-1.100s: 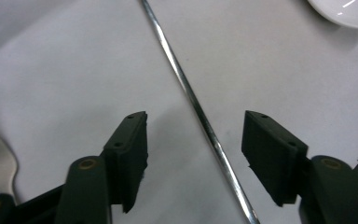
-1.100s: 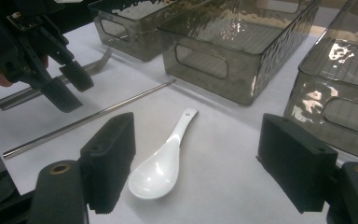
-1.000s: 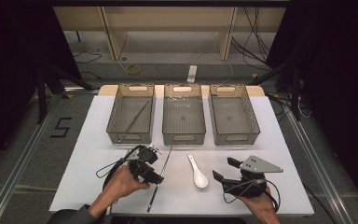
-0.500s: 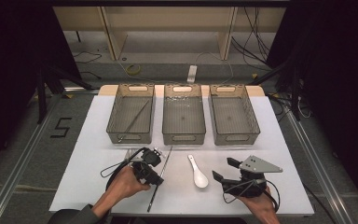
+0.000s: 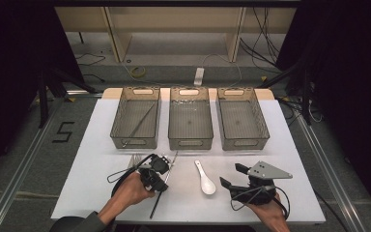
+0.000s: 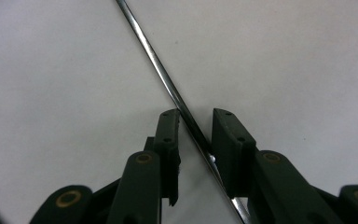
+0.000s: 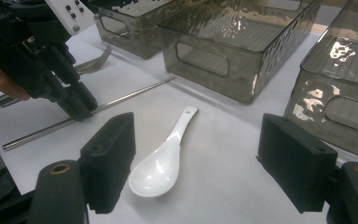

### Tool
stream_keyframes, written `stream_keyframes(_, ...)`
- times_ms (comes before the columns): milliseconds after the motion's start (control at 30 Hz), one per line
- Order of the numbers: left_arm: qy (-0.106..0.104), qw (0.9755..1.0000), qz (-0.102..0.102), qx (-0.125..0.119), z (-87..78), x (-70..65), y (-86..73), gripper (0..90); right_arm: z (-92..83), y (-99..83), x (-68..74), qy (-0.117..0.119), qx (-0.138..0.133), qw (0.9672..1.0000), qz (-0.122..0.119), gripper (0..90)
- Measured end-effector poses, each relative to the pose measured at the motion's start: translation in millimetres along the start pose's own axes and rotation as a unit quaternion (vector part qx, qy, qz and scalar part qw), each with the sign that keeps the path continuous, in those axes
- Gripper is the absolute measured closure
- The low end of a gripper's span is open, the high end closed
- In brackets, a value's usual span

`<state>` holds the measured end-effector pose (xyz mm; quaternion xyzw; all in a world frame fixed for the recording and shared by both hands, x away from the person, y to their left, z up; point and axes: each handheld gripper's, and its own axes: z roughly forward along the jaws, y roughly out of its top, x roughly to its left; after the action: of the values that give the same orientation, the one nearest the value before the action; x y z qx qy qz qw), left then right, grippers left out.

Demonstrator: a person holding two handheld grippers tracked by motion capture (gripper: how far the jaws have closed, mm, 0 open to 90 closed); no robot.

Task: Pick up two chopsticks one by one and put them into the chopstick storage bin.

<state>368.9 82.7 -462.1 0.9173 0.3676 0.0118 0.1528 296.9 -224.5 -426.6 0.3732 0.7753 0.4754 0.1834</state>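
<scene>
A long metal chopstick lies on the white table, slanting from the middle bin toward the front edge. My left gripper points down over it. In the left gripper view the chopstick runs between the two pads with a gap on each side. These jaws have just been closing, and the left gripper is still open. A white ceramic spoon lies right of the chopstick. My right gripper rests near the front right, open wide, with the spoon on the table ahead of its jaws.
Three smoky plastic bins stand in a row at the back: left bin, middle bin, right bin. The left bin holds another chopstick. A metal fork lies by the left bin, close to my left hand.
The left gripper's jaws have drawn closer together around the chopstick. The right gripper, the spoon and the bins have not moved.
</scene>
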Motion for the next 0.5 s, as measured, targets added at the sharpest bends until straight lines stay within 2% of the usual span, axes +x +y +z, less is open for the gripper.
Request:
stream_keyframes(367, 0.001, 0.9999, 0.005, 0.014, -1.1, 3.1, -0.3, 75.3, -0.7, -0.3, -0.1, -0.001, -0.002, 1.0, 0.0, 28.4)
stream_keyframes(500, -0.003, 0.9999, -0.001, 0.013, -1.3, 6.2, -0.8, 78.8, -1.0, -0.3, 0.0, -0.002, -0.001, 1.0, -0.001, 28.4)
